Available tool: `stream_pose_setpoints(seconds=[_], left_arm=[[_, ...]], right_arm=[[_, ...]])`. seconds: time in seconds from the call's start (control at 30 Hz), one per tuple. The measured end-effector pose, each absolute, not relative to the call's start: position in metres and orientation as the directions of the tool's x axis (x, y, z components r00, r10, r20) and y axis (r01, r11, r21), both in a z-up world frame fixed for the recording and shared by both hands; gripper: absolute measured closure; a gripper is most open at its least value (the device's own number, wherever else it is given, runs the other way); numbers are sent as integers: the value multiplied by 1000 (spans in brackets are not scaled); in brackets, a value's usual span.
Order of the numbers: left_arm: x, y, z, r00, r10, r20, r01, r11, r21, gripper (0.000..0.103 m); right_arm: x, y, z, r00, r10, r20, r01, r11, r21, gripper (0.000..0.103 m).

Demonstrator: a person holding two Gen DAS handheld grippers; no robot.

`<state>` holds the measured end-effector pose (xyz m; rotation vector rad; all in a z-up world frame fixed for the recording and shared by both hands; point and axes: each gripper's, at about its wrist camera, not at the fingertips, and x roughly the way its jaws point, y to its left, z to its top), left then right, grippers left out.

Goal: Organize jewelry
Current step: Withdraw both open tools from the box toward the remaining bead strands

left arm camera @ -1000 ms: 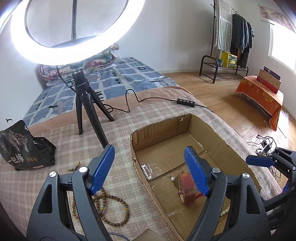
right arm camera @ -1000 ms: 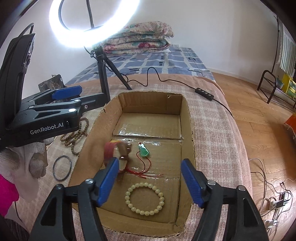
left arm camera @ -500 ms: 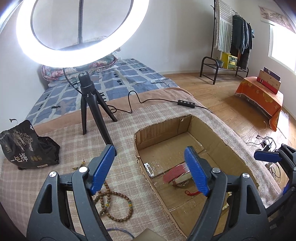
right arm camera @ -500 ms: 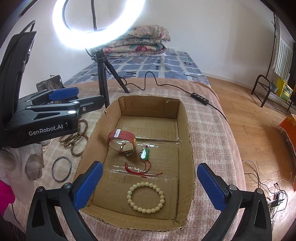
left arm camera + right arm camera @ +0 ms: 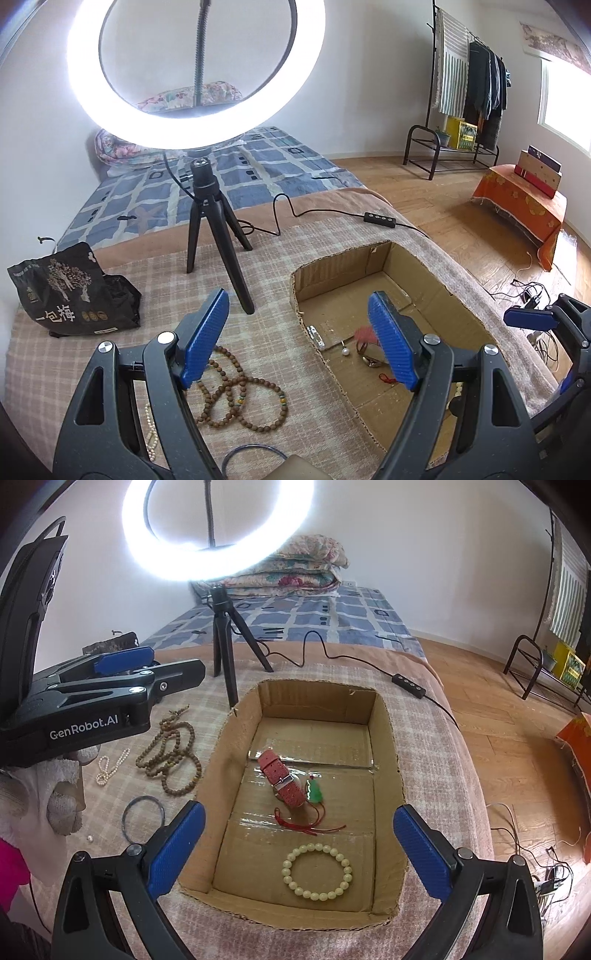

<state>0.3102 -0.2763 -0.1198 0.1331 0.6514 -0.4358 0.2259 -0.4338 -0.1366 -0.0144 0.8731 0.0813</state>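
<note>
An open cardboard box on the checked cloth holds a red-strapped watch, a green pendant on a red cord and a pale bead bracelet. My right gripper hangs above the box, open wide and empty. Left of the box lie brown prayer beads, a pearl strand and a dark bangle. My left gripper is open and empty, hovering over the box's left wall with the brown beads below its left finger. Its right finger partly hides the watch.
A ring light on a black tripod stands behind the beads, and its cable and controller run past the box's far end. A black bag sits at the left. A gloved hand holds the left gripper. The table's right edge drops to wooden floor.
The right jaws spread wide and the red watch dropped from them onto the box floor. Both grippers drew up and back a little from the box.
</note>
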Motion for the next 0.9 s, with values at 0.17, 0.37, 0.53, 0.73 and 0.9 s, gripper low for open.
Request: stream_pose_setpoints(seconds=[0.17, 0.37, 0.53, 0.73, 0.9], left_arm=[[309, -261, -116, 712, -348, -609, 421, 907, -27, 23], [306, -238, -112, 720, -335, -608, 406, 914, -22, 23], [302, -204, -107, 737, -313, -599, 383, 924, -13, 23], [306, -150, -107, 750, -271, -604, 319, 947, -29, 23], [309, -112, -113, 755, -233, -613, 270, 962, -33, 23]], right_arm=[[223, -420, -131, 642, 74, -763, -101, 995, 12, 0], [221, -401, -126, 636, 95, -765, -127, 992, 17, 0], [219, -386, -120, 642, 113, -758, -153, 988, 18, 0], [220, -365, -119, 637, 139, -758, -187, 982, 23, 0], [225, -342, -123, 623, 168, -764, -228, 973, 28, 0]])
